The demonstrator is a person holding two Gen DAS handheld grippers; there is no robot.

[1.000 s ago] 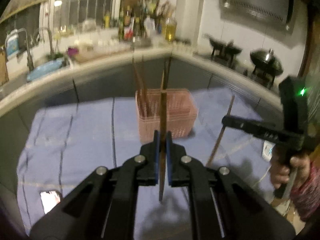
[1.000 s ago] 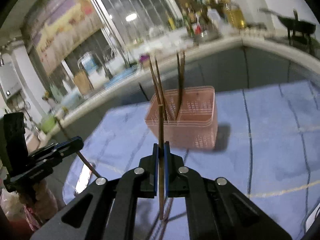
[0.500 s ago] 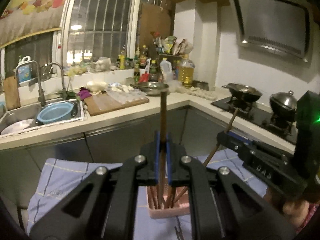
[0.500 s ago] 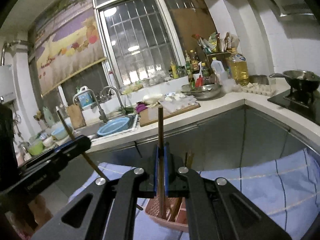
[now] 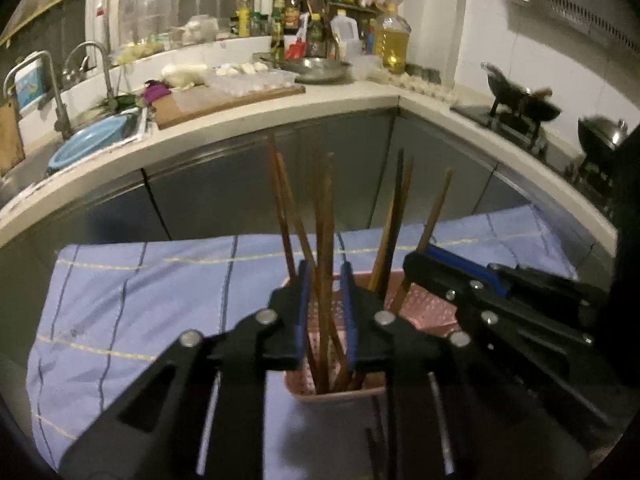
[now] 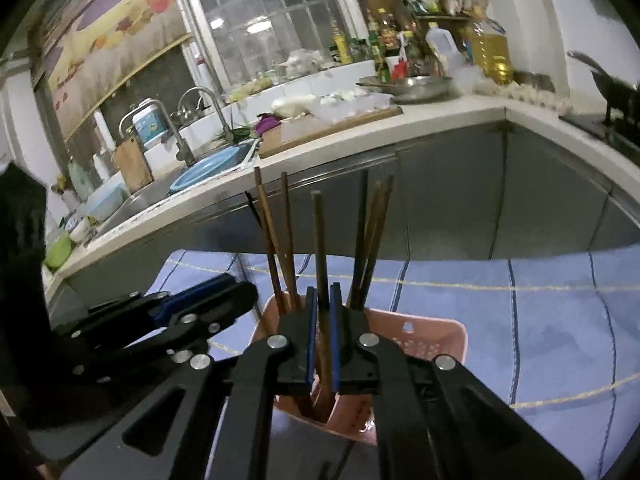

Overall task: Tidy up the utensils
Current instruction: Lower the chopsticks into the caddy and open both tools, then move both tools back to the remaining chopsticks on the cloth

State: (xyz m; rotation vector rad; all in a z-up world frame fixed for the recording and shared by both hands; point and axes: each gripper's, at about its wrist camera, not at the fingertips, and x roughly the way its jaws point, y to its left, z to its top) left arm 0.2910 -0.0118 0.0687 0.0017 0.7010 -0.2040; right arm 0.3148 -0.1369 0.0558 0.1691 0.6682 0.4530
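My left gripper [image 5: 324,316] points forward and down. Its two blue pads [image 5: 303,312] have just been opening, and now there is a clear gap between them. A stick stands in that gap, but the pads do not press on it. My right gripper [image 6: 323,332] points down too, close beside the left one. Its pads [image 6: 311,332] have a thin gap. I cannot tell if they press on the stick between them.
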